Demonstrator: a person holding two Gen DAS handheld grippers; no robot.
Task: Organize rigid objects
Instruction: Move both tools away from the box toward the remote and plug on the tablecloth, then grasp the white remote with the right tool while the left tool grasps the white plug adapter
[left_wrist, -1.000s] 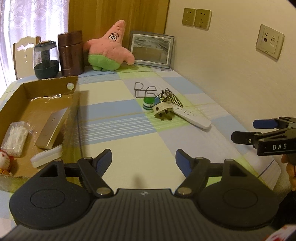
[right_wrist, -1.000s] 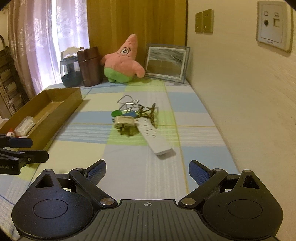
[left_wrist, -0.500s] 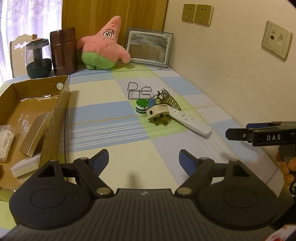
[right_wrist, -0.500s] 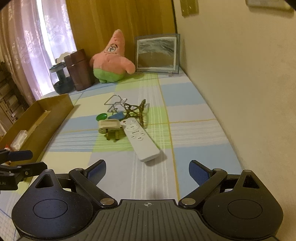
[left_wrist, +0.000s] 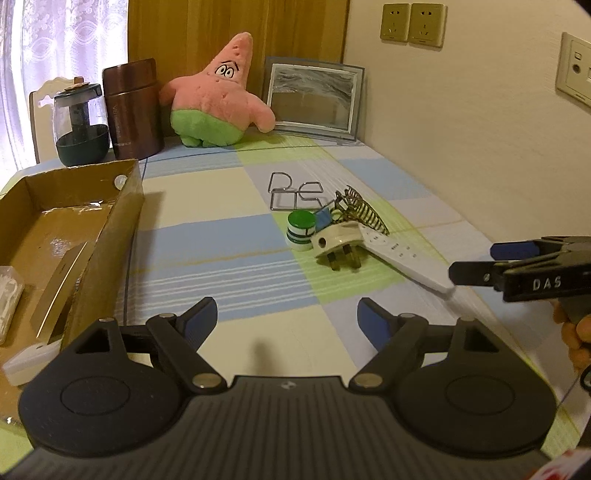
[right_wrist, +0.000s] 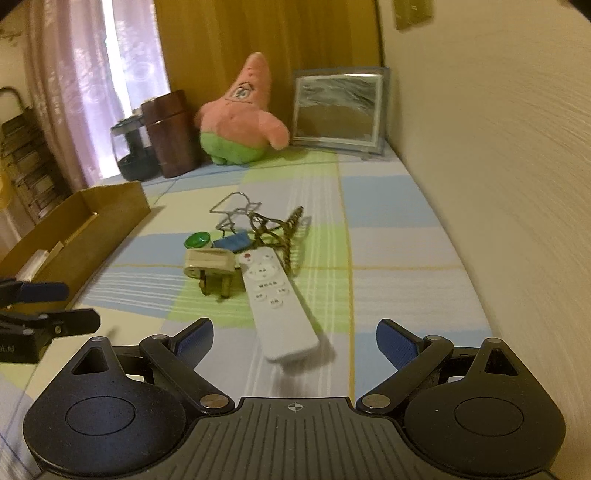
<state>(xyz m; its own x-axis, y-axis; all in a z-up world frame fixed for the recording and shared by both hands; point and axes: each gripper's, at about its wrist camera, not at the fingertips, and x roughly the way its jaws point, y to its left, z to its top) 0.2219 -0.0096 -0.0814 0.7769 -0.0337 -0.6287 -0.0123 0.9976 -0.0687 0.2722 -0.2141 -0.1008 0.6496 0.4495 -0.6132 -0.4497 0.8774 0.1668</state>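
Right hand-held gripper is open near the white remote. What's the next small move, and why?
Probably ease the right hand-held gripper forward and down to straddle the white remote: its near end lies just ahead of the open jaws, clear of the plug, and nothing is held yet.

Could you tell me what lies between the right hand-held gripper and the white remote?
Only bare checked tablecloth, in the right wrist view; the open right hand-held gripper nearly reaches the white remote.

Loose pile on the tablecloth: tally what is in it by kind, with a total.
White remote control: 1
White plug adapter: 1
Green-topped round piece: 1
Small blue item: 1
Silver wire puzzle: 1
Bronze wire pieces: a tangle; I cannot tell how many, counted as 1
Total: 6
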